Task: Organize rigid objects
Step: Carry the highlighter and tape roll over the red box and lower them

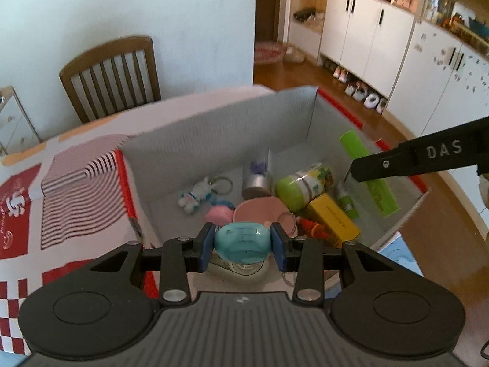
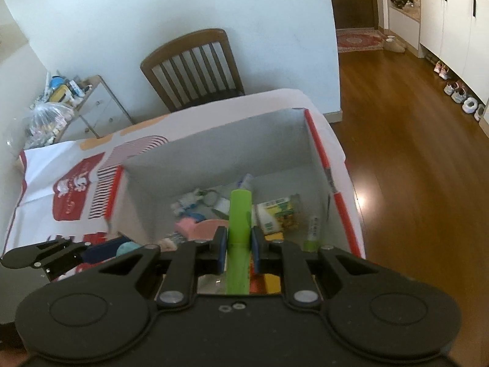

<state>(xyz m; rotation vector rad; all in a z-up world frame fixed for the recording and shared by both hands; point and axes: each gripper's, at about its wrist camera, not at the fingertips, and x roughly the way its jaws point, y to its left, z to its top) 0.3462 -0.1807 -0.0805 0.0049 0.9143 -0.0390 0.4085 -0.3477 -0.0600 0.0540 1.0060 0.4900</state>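
**Kid:** What are you holding?

**Me:** My left gripper [image 1: 242, 242] squeezes a blue egg [image 1: 242, 242]. My pads [image 1: 207, 246] press it on both sides, right at its fat middle. It hangs over the near edge of the big box [image 1: 220, 125].

**Kid:** And the other one?

**Me:** My right gripper [image 2: 239, 246] is clamped on a green tube [image 2: 240, 229]. I hold it part way along, and it points out over the box, above the things inside.

**Kid:** Is the egg hard?

**Me:** I think so. It looks smooth and shiny, so it may slip. Round things roll too. The fat middle is the best place to hold, since the ends would pop out.

**Kid:** And the tube?

**Me:** It looks light and stiff. Holding it across its thin side works well.

**Kid:** What is in the box?

**Me:** A yellow box [image 1: 333, 218], a green-lid jar [image 1: 302, 188], a pink plate [image 1: 262, 211] and a small toy keychain [image 1: 195, 195]. They lie close together, so my things may bump them.
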